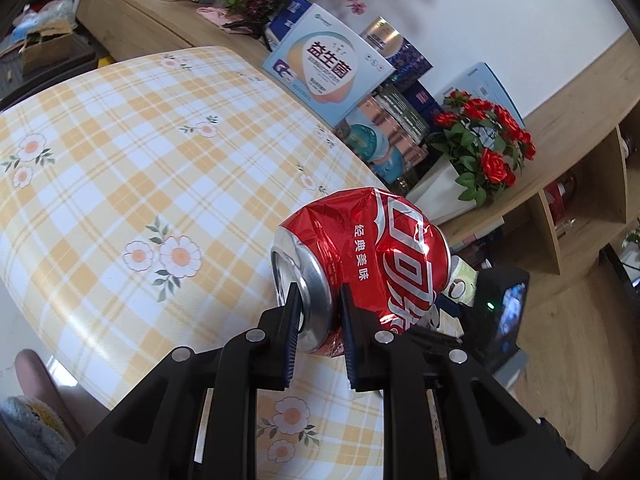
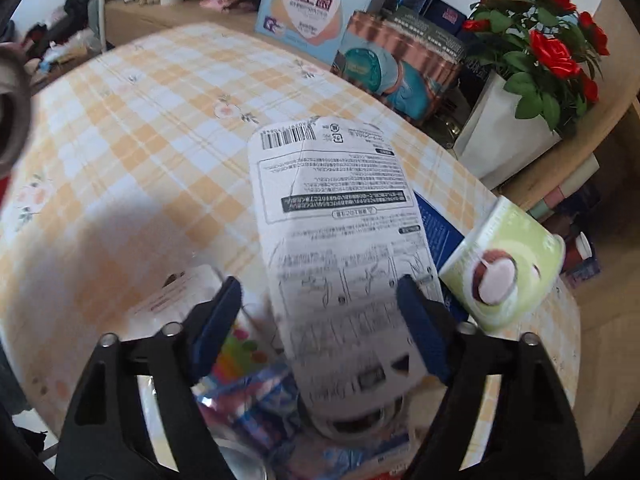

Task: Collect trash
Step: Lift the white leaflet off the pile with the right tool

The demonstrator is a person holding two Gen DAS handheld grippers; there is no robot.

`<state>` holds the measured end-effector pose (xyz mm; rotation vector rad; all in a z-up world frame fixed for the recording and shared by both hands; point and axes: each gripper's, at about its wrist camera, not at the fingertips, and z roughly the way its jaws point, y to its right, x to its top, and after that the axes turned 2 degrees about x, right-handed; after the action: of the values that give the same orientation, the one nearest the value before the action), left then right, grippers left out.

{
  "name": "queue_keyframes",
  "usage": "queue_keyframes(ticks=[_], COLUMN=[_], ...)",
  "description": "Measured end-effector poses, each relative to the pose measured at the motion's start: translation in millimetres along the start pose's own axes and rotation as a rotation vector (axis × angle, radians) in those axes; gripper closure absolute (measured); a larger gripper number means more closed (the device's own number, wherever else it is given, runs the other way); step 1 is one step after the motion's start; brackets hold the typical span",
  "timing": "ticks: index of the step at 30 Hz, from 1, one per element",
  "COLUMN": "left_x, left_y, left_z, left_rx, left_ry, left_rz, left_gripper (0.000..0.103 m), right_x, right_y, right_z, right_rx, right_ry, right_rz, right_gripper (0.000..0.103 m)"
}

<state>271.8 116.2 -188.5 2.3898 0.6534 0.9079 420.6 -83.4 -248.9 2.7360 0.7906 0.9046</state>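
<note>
My left gripper (image 1: 319,312) is shut on a crushed red cola can (image 1: 372,256), pinching its silver rim, and holds it above the yellow plaid tablecloth (image 1: 140,168). My right gripper (image 2: 320,300) is open, its blue pads on either side of a white printed container (image 2: 340,240) lying lengthways between them; the right pad (image 2: 420,328) is close to or touching it, the left pad (image 2: 218,316) is apart. Colourful wrappers (image 2: 256,392) lie below it. A green coconut carton (image 2: 500,268) lies to the right.
Boxes (image 1: 328,68) and a pot of red roses (image 1: 484,148) stand on the wooden shelf (image 1: 136,28) behind the table. A blue packet (image 2: 438,228) lies by the carton. The other gripper's body (image 1: 500,304) is near the can. A person's arm (image 1: 44,392) is at lower left.
</note>
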Motion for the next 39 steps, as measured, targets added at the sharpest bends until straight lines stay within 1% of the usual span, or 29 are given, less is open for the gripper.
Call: queue_keyframes(ticks=[1,2,3,5,8,9,11,14,17,20,25,29,32,36,39], left_x=[0.6,1.2,2.0,3.7,4.8,4.2,1.5,-2.2,-6.2,-9.7,-18.1,-25.9,-32.3,-38.2,-40.9], left_y=[-4.1,-9.0,-13.0,-17.9,-20.0,-19.3,-18.4,-18.1,-16.1,-11.5,-3.6,-0.2,-0.5,1.4,5.2], left_z=[-1.6,-3.5,-5.5,-8.6,-13.6,-15.4,-19.7,-24.3,-31.6,-43.1,-60.3,-67.2,-71.8,-85.2,-96.4], left_rx=[0.002,0.004,0.005,0.014,0.012,0.011,-0.001,-0.012,-0.018,-0.024,-0.032,-0.036,-0.036,-0.039,-0.044], left_ry=[0.001,0.002,0.004,0.010,0.024,0.029,0.032,0.030,0.030,0.039,0.052,0.051,0.050,0.055,0.067], left_rz=[-0.008,-0.017,-0.020,-0.016,-0.006,-0.001,0.002,-0.005,-0.004,0.010,0.034,0.044,0.039,0.048,0.068], left_gripper=[0.084,0.084,0.084,0.084,0.084,0.084,0.084,0.084,0.084,0.084,0.084,0.084,0.084,0.084,0.084], right_x=[3.4,4.7,6.1,6.6,6.6,6.0,7.0,9.3,10.2,6.5,-4.0,-11.9,-17.5,-26.3,-40.0], right_y=[2.2,5.4,9.3,9.8,10.1,12.2,16.6,20.5,25.3,28.9,25.1,20.6,23.8,32.2,33.3], right_z=[4.9,3.5,-0.9,-9.9,-29.5,-35.4,-49.3,-67.1,-85.9,-105.7,-133.5,-144.7,-146.4,-158.5,-181.8], right_rx=[-0.003,-0.002,0.024,0.040,0.067,0.073,0.078,0.083,0.101,0.135,0.177,0.151,0.135,0.164,0.182], right_ry=[-0.021,-0.018,-0.006,0.016,0.065,0.078,0.107,0.145,0.179,0.211,0.254,0.259,0.258,0.263,0.303], right_rz=[0.024,0.052,0.083,0.085,0.076,0.082,0.091,0.089,0.108,0.139,0.156,0.135,0.151,0.199,0.210], right_gripper=[0.039,0.045,0.048,0.063,0.076,0.077,0.083,0.087,0.091,0.091,0.092,0.092,0.092,0.092,0.092])
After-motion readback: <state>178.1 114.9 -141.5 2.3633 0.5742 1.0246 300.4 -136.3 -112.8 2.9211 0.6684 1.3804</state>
